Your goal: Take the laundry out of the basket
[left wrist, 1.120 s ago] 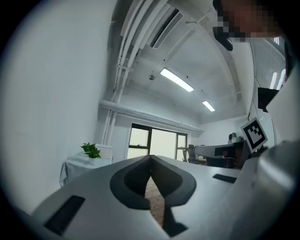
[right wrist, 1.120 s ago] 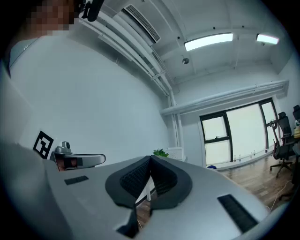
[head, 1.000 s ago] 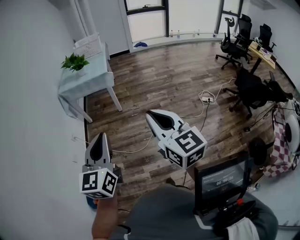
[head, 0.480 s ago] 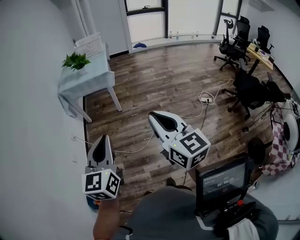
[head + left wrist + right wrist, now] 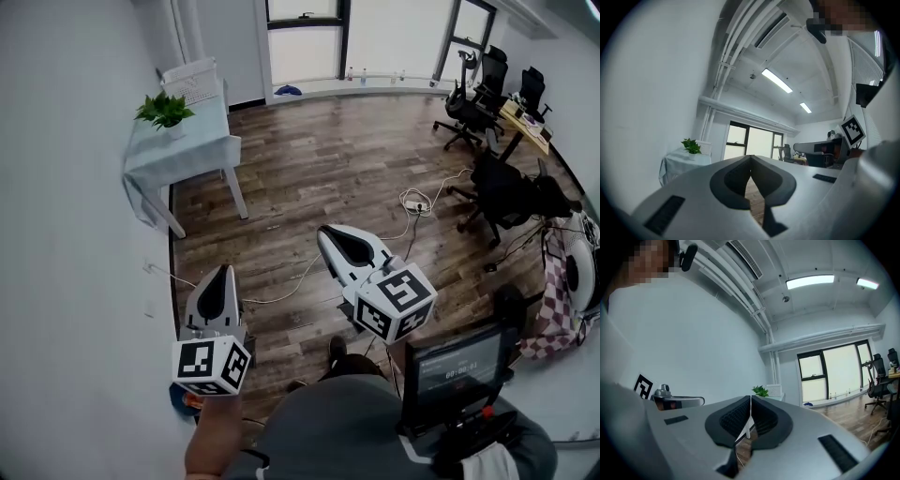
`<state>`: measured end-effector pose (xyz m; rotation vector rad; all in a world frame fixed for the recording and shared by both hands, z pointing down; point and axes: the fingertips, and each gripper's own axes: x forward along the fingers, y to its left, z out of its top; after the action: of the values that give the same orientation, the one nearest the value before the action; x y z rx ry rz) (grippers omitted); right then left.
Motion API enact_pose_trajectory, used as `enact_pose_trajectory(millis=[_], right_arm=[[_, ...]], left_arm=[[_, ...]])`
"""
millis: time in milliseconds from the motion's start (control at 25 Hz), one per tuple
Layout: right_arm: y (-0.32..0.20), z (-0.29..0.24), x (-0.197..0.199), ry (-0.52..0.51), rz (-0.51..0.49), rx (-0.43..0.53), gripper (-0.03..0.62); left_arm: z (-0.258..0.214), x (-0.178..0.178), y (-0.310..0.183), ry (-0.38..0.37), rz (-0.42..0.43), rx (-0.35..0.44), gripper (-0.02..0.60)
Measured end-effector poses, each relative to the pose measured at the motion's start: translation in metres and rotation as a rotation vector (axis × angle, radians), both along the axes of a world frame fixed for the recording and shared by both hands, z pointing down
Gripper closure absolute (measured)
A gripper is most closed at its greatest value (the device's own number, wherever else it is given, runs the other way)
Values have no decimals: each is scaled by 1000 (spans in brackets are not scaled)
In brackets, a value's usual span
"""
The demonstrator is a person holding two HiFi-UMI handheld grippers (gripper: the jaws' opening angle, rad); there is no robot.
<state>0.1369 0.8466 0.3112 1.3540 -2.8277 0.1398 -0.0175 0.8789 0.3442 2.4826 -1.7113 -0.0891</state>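
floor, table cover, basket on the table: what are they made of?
Floor: wood or wood-look laminate, matte; plank seams and grain streaks in mixed browns.
Table cover: thin pale cloth; it drapes and folds over the edges.
Basket: probably white plastic, going by its pale grid-like wall; too small to be sure.

Room was bright, with daylight from the windows (image 5: 305, 42) plus ceiling strip lights (image 5: 810, 281). Gripper views were heavy fisheye with black corners, and the right gripper (image 5: 750, 401) looked soft up close.
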Motion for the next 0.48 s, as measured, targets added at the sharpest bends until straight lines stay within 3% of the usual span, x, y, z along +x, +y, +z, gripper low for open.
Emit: enact_pose_trajectory(millis=[480], right_arm=[[-64, 0, -19, -50, -43, 9, 574]], left_arm=[[1, -21, -49, -38, -58, -4, 574]])
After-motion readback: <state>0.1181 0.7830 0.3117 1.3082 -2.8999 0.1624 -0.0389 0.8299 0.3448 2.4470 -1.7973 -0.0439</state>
